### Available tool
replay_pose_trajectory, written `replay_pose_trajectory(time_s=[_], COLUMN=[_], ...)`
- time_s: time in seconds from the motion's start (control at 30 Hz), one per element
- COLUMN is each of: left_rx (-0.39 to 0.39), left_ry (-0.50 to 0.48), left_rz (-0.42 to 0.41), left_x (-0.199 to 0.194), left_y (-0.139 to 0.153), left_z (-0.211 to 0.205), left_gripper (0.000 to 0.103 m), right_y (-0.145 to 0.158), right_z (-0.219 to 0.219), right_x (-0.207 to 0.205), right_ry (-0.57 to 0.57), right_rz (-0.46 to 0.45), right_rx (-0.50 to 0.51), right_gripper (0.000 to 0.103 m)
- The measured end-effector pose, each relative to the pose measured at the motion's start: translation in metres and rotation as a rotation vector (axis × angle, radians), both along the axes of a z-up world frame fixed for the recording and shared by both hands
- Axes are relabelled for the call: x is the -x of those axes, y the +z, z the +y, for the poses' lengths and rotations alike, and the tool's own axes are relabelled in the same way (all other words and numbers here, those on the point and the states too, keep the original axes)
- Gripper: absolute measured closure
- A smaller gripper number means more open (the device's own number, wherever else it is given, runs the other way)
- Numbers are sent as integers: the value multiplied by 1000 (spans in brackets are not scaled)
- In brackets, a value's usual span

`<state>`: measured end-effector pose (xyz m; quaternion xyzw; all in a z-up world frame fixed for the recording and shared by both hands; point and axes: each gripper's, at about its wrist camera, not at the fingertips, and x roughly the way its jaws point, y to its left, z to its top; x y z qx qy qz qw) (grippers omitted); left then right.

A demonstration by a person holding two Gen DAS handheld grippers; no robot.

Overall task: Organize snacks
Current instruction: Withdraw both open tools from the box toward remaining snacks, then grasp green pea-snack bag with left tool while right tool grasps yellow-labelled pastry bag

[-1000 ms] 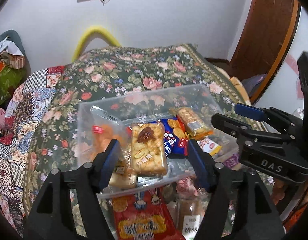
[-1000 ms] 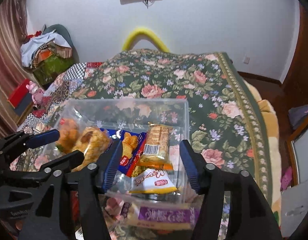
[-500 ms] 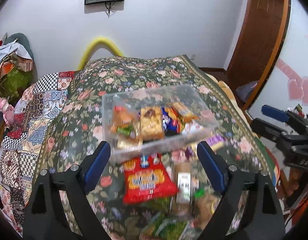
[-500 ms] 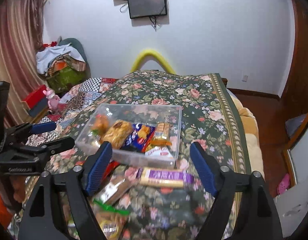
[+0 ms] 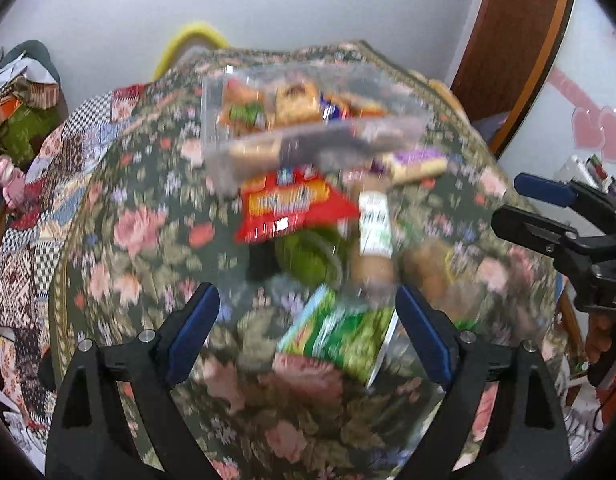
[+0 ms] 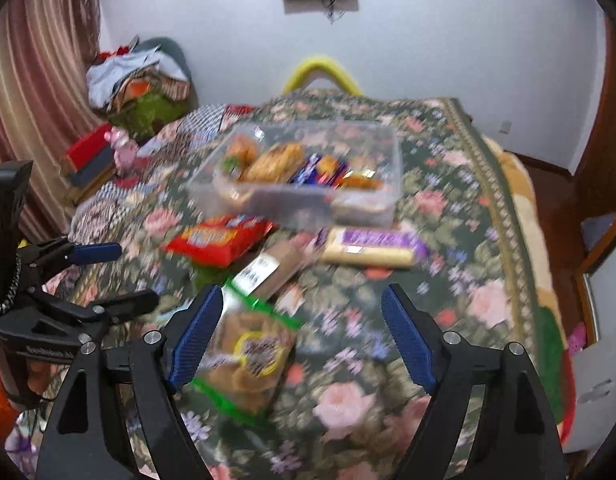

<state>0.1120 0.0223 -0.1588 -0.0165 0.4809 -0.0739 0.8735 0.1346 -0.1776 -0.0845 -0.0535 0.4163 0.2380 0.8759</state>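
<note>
A floral bedspread (image 6: pixel 459 208) fills both views. Your left gripper (image 5: pixel 308 328), jaws opening, hangs over a green packet (image 5: pixel 339 336) at lower centre, gripping nothing; your right gripper (image 6: pixel 300 332) stands wide apart and empty. The clear bin (image 6: pixel 391 184) of snacks sits at upper centre, loose packets just below it.

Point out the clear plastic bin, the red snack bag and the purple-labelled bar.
clear plastic bin (image 6: pixel 391 160), right wrist view, on its right wall.
red snack bag (image 6: pixel 216 240), right wrist view, middle of its printed front.
purple-labelled bar (image 6: pixel 371 246), right wrist view, middle of the wrapper.
</note>
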Motion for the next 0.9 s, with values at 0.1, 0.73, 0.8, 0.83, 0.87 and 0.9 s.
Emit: replay_pose_trajectory(time_s=[0.1,0.73,0.8,0.83,0.87,0.9], left_rx=[25,61,53,54,58,62], left_ry=[-1,-27,-33,-34,-36,-38], left_rz=[34,96,86,84,80,76], left_x=[6,-4,-6,-6,-7,-7], left_y=[-14,-58,-59,-60,-60,-61], left_z=[1,-10,-12,-12,-13,-13], left_gripper=[12,12,12,13,15,17], right_y=[-16,-69,-68,-68,-68,-69], right_z=[9,11,15,16,16,16], right_x=[7,10,8,8,6,5], right_ry=[20,32,39,37,36,38], right_rz=[42,290,284,281,284,291], right_rx=[-8,-113,-95,-94,-98,-105], right_gripper=[24,18,19,20,23,27])
